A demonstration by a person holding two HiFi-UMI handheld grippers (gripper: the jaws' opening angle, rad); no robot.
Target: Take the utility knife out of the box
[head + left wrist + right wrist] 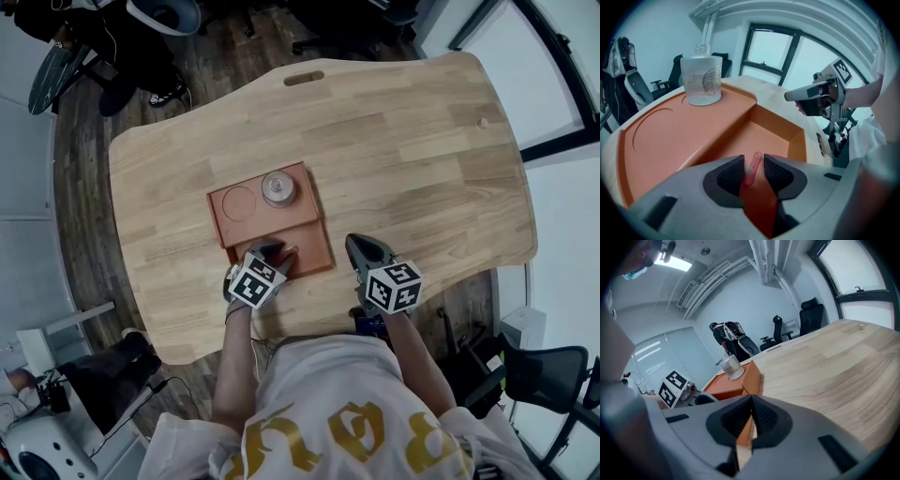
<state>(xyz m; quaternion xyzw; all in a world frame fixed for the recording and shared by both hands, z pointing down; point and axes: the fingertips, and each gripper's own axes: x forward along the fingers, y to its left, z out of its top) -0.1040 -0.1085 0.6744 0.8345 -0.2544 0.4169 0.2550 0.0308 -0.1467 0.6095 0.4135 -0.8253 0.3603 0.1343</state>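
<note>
An orange box [217,225] lies on the wooden table, with a shallow upper shelf and a deeper compartment [773,136] at its near side. The red utility knife [752,168] is in that compartment. My left gripper [753,161] points steeply down into it, jaws open on either side of the knife, and the pads do not press on it. In the head view the left gripper [277,253] covers most of the knife. My right gripper [361,248] hovers just right of the box, shut and empty, and its pads [761,416] meet at the tip.
A clear glass bottle [278,187] stands on the box's upper shelf beside a round recess [239,202]. The table [412,159] stretches away to the right and far side. Office chairs [808,317] stand beyond the table's far edge.
</note>
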